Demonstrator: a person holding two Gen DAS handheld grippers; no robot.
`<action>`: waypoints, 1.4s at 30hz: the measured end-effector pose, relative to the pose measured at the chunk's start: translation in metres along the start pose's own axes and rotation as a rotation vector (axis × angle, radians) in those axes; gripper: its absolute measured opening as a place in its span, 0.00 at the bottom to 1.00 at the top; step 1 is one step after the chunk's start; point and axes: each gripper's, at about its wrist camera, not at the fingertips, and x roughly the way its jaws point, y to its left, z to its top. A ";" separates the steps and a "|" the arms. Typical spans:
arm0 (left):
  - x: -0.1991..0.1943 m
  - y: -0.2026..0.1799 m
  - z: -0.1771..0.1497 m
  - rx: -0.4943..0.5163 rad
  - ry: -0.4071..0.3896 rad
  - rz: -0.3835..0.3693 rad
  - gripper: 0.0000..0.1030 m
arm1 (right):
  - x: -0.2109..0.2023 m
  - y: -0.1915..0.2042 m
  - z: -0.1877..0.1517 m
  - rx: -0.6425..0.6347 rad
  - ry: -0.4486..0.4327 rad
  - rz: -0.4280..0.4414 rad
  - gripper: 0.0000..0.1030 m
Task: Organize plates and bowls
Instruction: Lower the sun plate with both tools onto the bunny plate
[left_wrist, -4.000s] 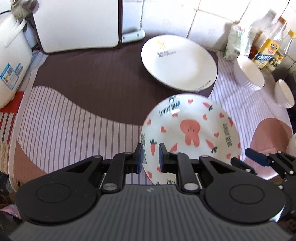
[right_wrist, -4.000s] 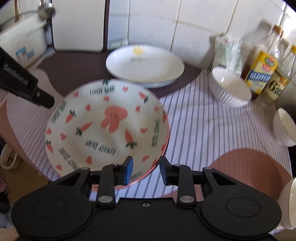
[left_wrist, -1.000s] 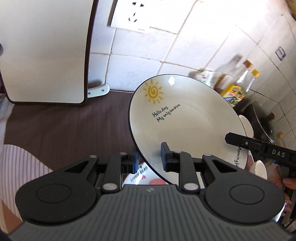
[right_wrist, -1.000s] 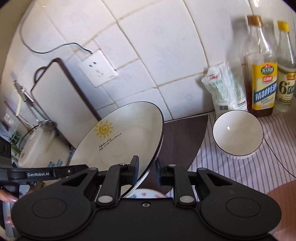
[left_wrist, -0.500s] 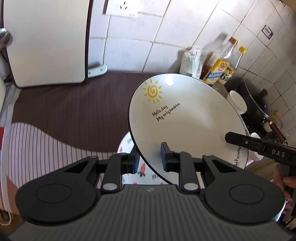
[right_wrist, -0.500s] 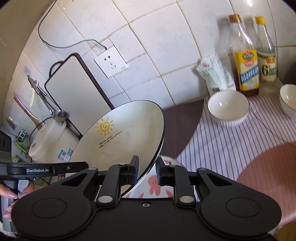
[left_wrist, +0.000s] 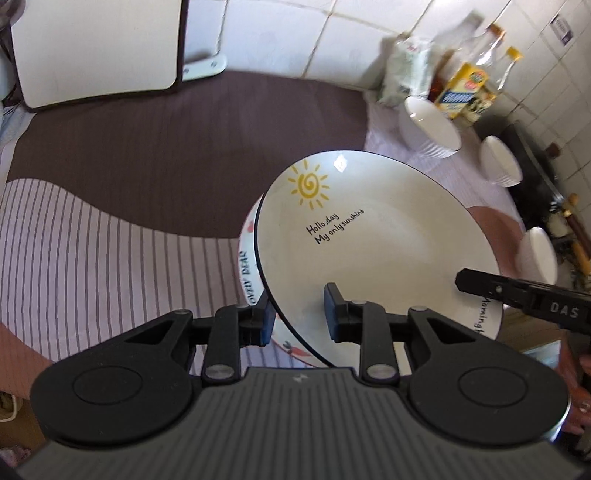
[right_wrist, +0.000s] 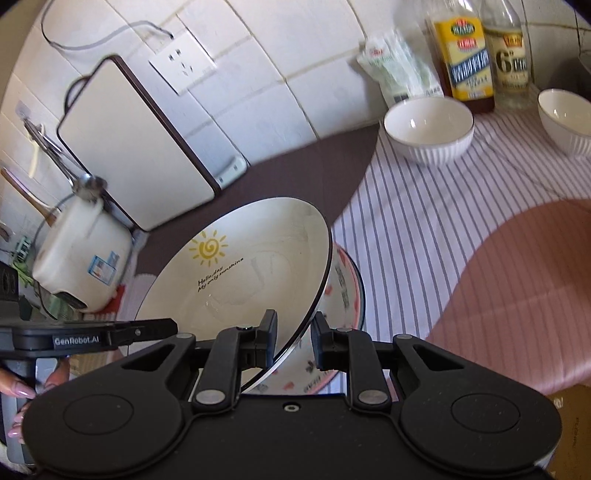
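Both grippers hold the white sun plate (left_wrist: 373, 236), which has a black rim and the words "Hello,day". My left gripper (left_wrist: 299, 317) is shut on its near left rim. My right gripper (right_wrist: 293, 341) is shut on its right rim, and the plate shows there too (right_wrist: 236, 273). The plate hangs tilted just above the carrot-and-rabbit plate (left_wrist: 248, 266), which lies on the cloth and is mostly hidden; its rim also shows in the right wrist view (right_wrist: 343, 291).
Three white ribbed bowls (left_wrist: 430, 127) (left_wrist: 500, 162) (left_wrist: 539, 258) stand to the right. Oil bottles (right_wrist: 463, 55) and a packet (right_wrist: 400, 75) line the tiled wall. A cutting board (right_wrist: 133, 144) leans at the back and a rice cooker (right_wrist: 79, 254) stands left.
Both grippers have brought the sun plate down and toward the front, from up by the wall to just over the carrot plate. Both grips are unchanged.
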 end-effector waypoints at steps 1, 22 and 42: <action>0.004 0.001 -0.001 -0.004 0.006 0.007 0.25 | 0.005 -0.001 -0.001 0.006 0.010 -0.004 0.24; 0.038 0.009 -0.001 -0.016 0.111 0.083 0.26 | 0.044 0.001 -0.003 -0.025 0.134 -0.086 0.23; 0.037 -0.007 -0.010 0.046 0.103 0.196 0.22 | 0.056 0.041 -0.027 -0.331 0.103 -0.348 0.37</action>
